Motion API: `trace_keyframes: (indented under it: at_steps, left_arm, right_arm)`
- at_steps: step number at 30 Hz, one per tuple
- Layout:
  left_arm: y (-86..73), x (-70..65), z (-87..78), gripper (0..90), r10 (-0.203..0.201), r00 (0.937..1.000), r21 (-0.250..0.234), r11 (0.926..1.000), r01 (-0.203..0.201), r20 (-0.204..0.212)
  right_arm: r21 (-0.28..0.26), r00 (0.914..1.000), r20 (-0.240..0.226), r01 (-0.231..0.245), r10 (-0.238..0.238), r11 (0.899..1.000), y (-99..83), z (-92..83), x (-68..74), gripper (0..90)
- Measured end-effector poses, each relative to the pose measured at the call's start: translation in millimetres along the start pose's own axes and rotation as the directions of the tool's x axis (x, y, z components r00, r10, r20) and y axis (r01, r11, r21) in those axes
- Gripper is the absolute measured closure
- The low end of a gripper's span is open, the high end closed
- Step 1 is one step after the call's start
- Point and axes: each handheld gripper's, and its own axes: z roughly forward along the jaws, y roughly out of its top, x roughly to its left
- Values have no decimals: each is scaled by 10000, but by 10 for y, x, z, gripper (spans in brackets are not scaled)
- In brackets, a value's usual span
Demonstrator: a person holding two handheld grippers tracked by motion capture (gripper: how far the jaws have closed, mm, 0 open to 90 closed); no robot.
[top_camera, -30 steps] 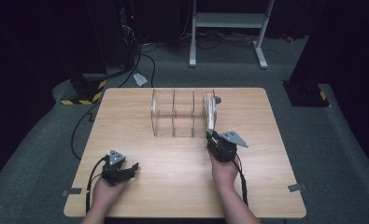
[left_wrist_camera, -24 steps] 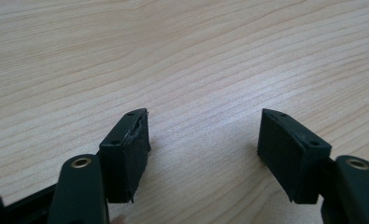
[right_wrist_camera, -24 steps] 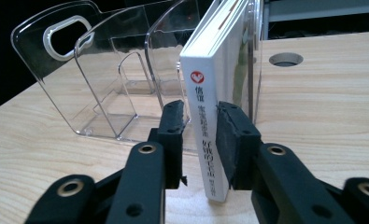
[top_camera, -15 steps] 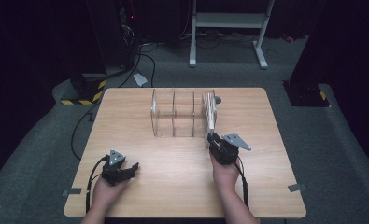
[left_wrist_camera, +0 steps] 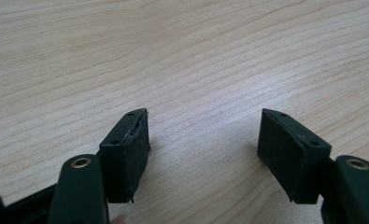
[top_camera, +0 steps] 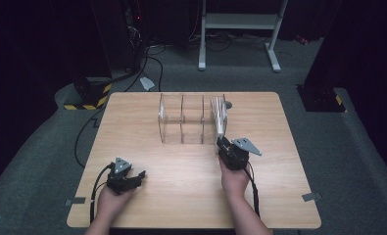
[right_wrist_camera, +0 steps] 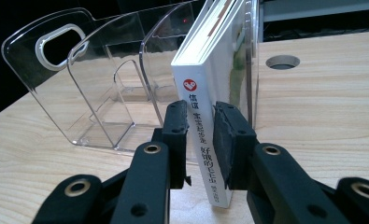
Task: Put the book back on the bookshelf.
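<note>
The right gripper (right_wrist_camera: 202,140) had just been closing, and its jaws clamped the spine of a white book (right_wrist_camera: 205,154), one pad on each cover. The book stood upright in the rightmost compartment of a clear plastic file rack (right_wrist_camera: 102,88), its spine sticking out at the near, open side. The rack stood on the wooden tabletop (top_camera: 181,196). The left gripper (left_wrist_camera: 203,140) rested well apart near the front edge, jaws spread wide over bare wood.

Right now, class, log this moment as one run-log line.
right gripper: shut on white book | book: upright in clear acrylic rack | left gripper: open, empty
</note>
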Motion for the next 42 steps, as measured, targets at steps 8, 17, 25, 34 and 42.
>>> trace_keyframes:
  at_steps: [8, 17, 25, 34, 42]
  left_arm:
    - [0, 0, 0, 341, 2, 10000, 0, 10000, -2, 1]
    - [0, 0, 0, 341, 0, 10000, 0, 10000, 0, 2]
    - [0, 0, 0, 341, 5, 10000, 2, 10000, -5, 1]
    - [1, 1, 2, 340, 22, 10000, -5, 10000, -22, 2]
    - [1, 0, 2, 340, 21, 10000, -5, 10000, -21, 2]
  right_arm:
    - [-95, 9999, 48, -116, 117, 9999, 21, 21, -1, 741]
    - [-140, 9999, 44, -140, 141, 9998, 26, 21, -1, 736]
    - [-143, 10000, 1, -18, 18, 9999, 13, -23, 0, 714]
    - [-106, 9994, -4, 335, -335, 9994, -2, -108, -26, 679]
    - [174, 9965, 100, 830, -832, 9964, -14, -208, -107, 601]
